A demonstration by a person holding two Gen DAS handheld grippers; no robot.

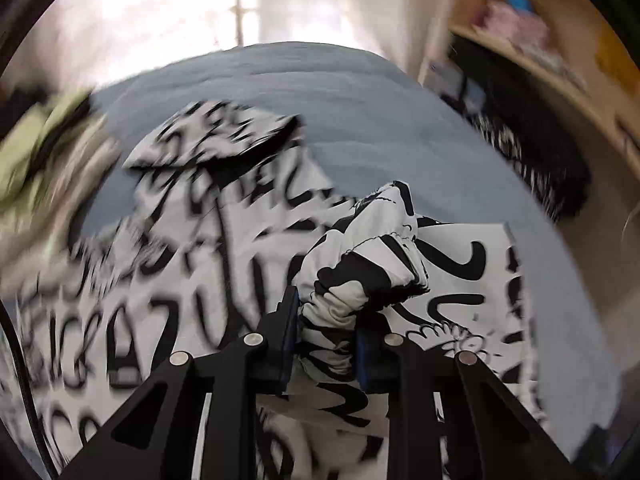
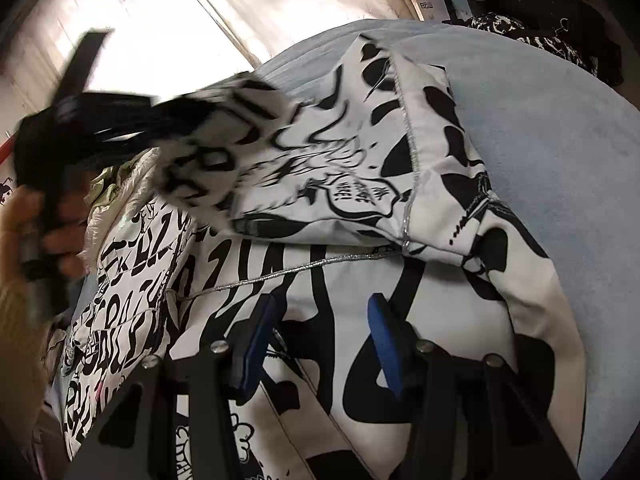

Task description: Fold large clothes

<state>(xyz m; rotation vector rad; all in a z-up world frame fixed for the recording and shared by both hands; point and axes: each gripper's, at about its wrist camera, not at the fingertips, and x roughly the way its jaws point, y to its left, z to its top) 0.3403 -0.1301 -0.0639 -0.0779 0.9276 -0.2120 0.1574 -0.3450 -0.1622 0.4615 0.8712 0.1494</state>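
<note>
A large white jacket (image 1: 168,280) with black lettering lies spread on a grey-blue bed (image 1: 360,112). My left gripper (image 1: 326,320) is shut on a bunched sleeve cuff (image 1: 360,264), lifted off the jacket. In the right wrist view the same gripper (image 2: 160,120) is a blurred black shape at upper left, held by a person's hand (image 2: 24,220), with the cuff (image 2: 216,152) in it. My right gripper (image 2: 322,336) hangs low over the jacket's body (image 2: 440,320), its blue pads (image 2: 260,336) apart and pressing on nothing. A folded-over part (image 2: 400,140) lies beyond it.
A pale green and beige garment (image 1: 24,152) lies at the bed's left side, also seen under the left hand (image 2: 116,184). A dark speckled garment (image 1: 540,168) sits at the bed's right edge below a wooden shelf (image 1: 540,60). Bright curtains (image 2: 160,20) hang behind. Bare bed sheet (image 2: 560,160) extends to the right.
</note>
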